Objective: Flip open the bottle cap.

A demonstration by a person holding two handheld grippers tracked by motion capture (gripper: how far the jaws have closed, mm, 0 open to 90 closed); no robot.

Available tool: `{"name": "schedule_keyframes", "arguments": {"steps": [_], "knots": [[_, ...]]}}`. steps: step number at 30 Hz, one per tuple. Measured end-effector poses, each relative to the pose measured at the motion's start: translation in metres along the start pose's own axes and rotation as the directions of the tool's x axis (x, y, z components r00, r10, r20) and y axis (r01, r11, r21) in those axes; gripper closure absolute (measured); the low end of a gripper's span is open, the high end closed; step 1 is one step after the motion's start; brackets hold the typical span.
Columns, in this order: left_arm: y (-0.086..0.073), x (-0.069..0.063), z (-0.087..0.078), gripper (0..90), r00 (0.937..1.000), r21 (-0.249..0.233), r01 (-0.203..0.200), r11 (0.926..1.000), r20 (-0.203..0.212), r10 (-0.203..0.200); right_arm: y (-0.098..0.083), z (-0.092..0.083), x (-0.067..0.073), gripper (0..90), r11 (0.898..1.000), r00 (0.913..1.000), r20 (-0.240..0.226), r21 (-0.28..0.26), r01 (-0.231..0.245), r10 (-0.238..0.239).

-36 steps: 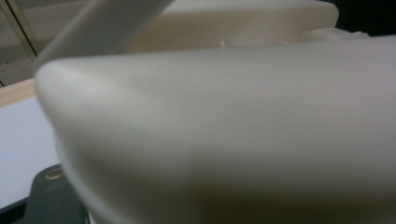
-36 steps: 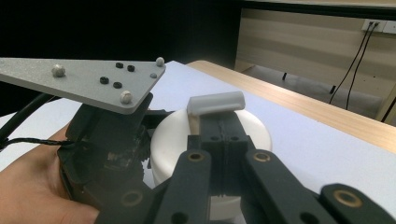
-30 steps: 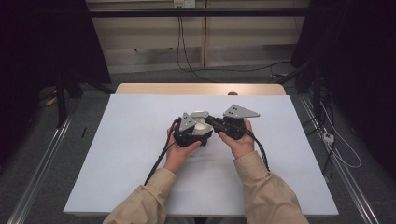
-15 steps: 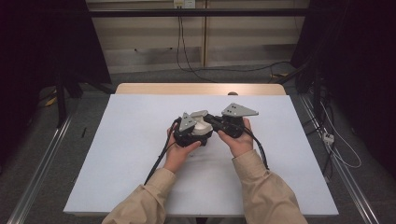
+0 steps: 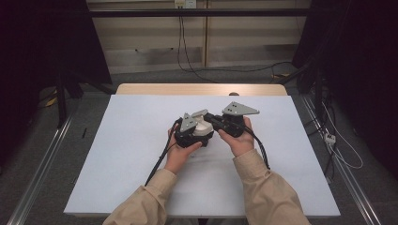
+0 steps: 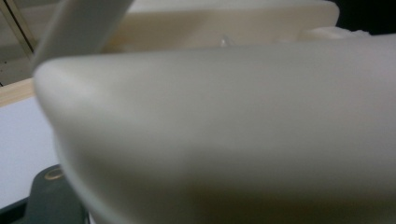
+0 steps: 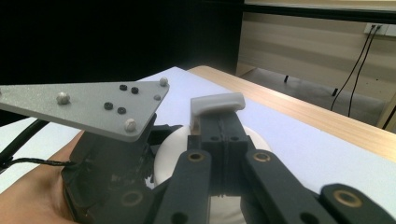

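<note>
So both grippers are huddled together over the middle of the white table, and the thing they're working on is a cream-white rounded piece, maybe a small bowl or cup, hard to name for sure.

It sits right at the front of the left gripper. In the left gripper view it's pressed so close to the lens that it's just a blurry cream wall. I can't see that gripper's pads, but its jaws are closed right down. My guess is they're pinching the rim, though I can't confirm that.

The right gripper has its two black jaws squeezed flat together, pointing over the top of the same white piece, which lies just below and behind the jaw tips. There's a little white block at the very tips. Could be a pad, could be something pinched, can't tell.

If it is a container, I can't tell what's inside, since no view looks into it.

Step-wise, this looks like a two-handed hold or handover in mid-air. Next move probably calls for the right jaws to spread before they can take the rim, with the left keeping it steady.
</note>
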State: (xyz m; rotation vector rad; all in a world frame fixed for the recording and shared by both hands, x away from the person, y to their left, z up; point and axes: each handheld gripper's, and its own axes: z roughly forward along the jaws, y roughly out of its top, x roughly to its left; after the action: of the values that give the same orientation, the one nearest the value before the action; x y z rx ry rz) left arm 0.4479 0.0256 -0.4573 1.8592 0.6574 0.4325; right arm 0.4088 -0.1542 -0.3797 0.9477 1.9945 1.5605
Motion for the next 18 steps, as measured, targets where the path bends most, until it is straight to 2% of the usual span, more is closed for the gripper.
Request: {"name": "schedule_keyframes", "arguments": {"steps": [18], "knots": [[-0.0004,-0.0005,0.0004,18.5,1.0000,-0.005,0.005,1.0000,-0.001,-0.005,0.0064,0.0062,-0.0003,90.0,1.000,1.0000,-0.008,0.007,0.005,-0.005]]}}
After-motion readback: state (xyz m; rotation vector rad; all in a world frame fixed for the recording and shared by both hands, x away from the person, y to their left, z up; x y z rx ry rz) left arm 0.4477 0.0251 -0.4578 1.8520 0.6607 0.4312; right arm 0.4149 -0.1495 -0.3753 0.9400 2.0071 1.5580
